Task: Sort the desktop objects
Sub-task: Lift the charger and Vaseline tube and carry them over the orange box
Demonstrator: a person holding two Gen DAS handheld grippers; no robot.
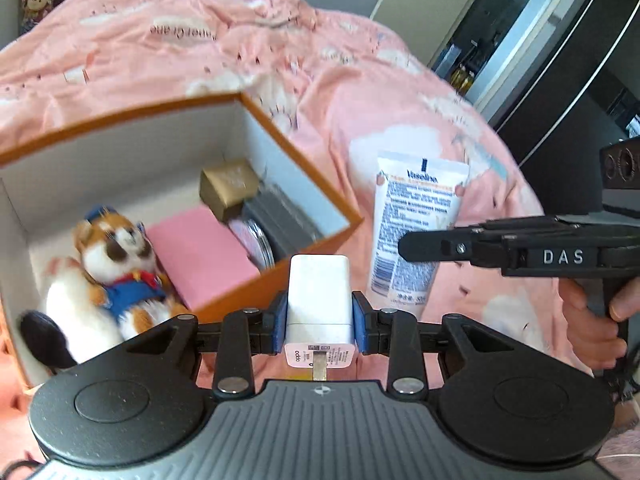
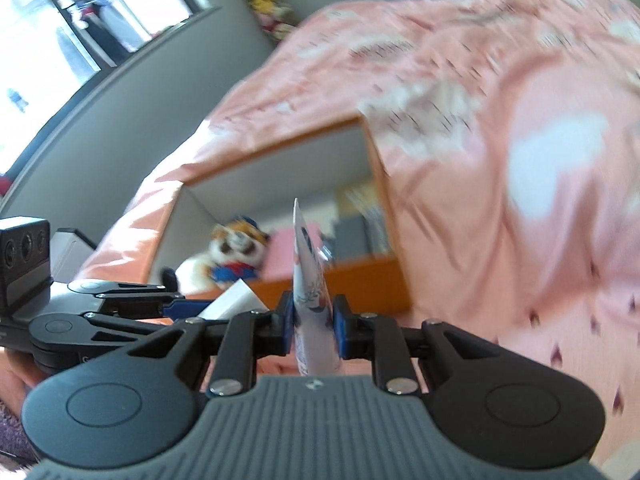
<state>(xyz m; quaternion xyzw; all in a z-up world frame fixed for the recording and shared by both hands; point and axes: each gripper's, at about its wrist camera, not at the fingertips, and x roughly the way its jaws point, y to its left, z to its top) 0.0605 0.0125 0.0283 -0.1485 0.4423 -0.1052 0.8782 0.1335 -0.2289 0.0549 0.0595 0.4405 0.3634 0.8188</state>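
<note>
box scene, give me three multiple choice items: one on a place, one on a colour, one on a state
1. Where is the plush toy?
A. inside the box
B. on the blanket beside the box
C. in the right gripper

2. What colour is the charger?
A. black
B. white
C. orange

3. What is the right gripper doing?
A. hanging open
B. shut on nothing
C. shut on the tube

Key: 1 A, the toy lies on the box floor; 2 B, its body between the left gripper pads is white; 3 C, both pads press the tube.
</note>
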